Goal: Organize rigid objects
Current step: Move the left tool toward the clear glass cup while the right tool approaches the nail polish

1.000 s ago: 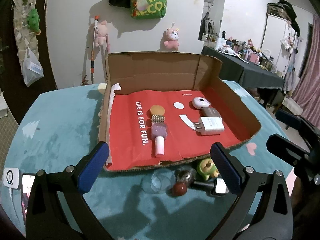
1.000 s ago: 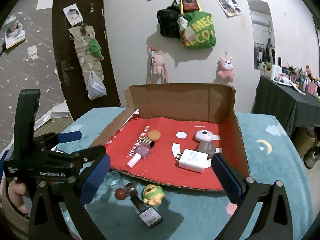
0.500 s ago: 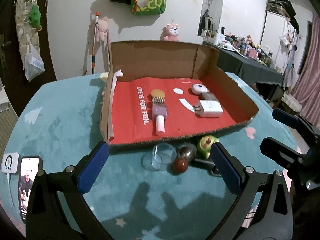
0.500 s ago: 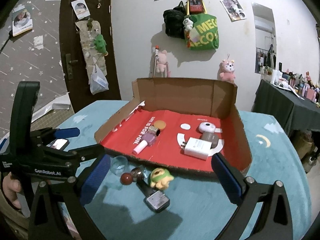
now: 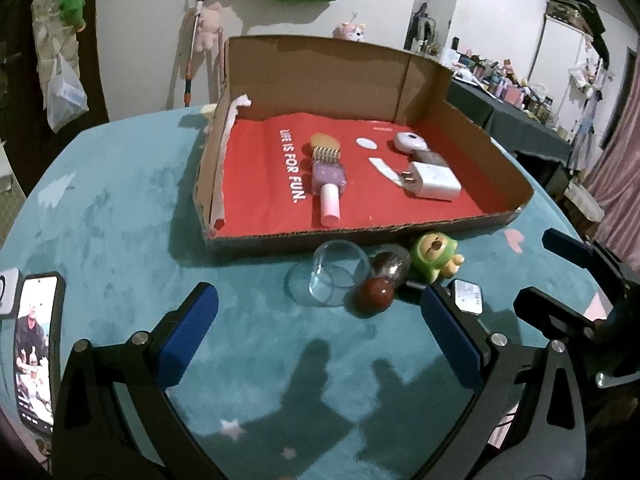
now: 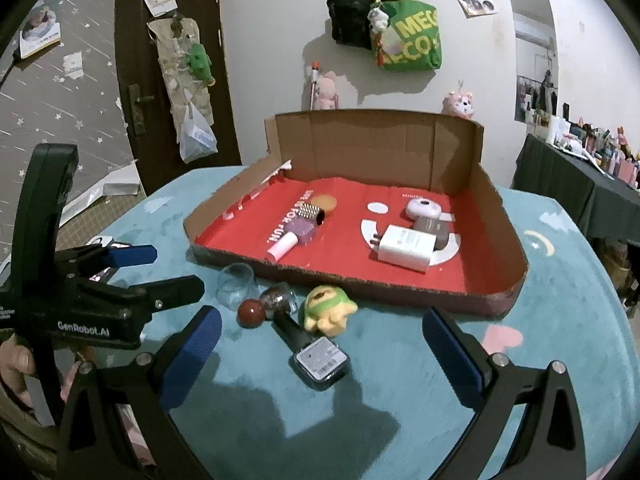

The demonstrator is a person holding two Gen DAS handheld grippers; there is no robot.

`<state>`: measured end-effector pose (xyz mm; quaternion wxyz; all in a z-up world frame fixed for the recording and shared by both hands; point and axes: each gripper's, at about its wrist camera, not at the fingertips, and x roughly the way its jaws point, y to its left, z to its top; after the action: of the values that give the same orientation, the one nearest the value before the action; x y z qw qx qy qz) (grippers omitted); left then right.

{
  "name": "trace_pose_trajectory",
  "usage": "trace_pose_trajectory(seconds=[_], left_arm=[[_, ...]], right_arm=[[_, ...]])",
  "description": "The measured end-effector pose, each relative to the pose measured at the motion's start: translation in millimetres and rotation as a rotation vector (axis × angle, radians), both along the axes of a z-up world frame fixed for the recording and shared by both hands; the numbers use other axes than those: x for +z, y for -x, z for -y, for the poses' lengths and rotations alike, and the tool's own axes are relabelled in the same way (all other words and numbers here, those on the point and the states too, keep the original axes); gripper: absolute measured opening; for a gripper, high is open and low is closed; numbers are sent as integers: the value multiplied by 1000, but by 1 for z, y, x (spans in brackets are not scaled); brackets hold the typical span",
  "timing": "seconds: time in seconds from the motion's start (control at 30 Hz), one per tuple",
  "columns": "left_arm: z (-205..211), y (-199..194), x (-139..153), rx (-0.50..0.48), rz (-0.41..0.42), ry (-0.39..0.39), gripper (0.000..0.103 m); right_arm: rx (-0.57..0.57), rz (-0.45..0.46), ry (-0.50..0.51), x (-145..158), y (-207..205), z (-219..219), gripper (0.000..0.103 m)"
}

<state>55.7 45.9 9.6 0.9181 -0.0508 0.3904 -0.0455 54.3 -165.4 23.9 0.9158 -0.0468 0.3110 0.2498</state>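
Observation:
A shallow cardboard box (image 5: 280,236) (image 6: 400,284) with a red liner holds a purple brush (image 5: 329,178) (image 6: 298,234), a white charger (image 5: 434,180) (image 6: 406,248) and a small white round device (image 5: 409,142) (image 6: 423,208). In front of it on the teal cloth lie a clear glass cup (image 5: 334,276) (image 6: 236,282), a dark red ball (image 5: 375,295) (image 6: 251,313), a green toy figure (image 5: 434,254) (image 6: 328,310) and a dark bottle (image 6: 316,354). My left gripper (image 5: 320,338) is open, just short of the cup. My right gripper (image 6: 320,348) is open around the bottle.
A phone (image 5: 36,356) lies on the cloth at the near left. The left gripper's body (image 6: 80,300) and a hand show at the left of the right wrist view. A dark side table (image 6: 580,188) crowded with small items stands at the right. Bags hang on the wall.
Both grippers have pulled back and lowered toward the loose items in front of the box; the box now sits farther off. Both stay open.

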Motion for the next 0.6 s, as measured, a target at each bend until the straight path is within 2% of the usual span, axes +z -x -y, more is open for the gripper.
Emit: trace_pose_trajectory(seconds=[0.6], left_arm=[[-2, -15, -28, -6, -60, 19, 101]], right_arm=[[35, -136, 28, -47, -20, -5, 81]])
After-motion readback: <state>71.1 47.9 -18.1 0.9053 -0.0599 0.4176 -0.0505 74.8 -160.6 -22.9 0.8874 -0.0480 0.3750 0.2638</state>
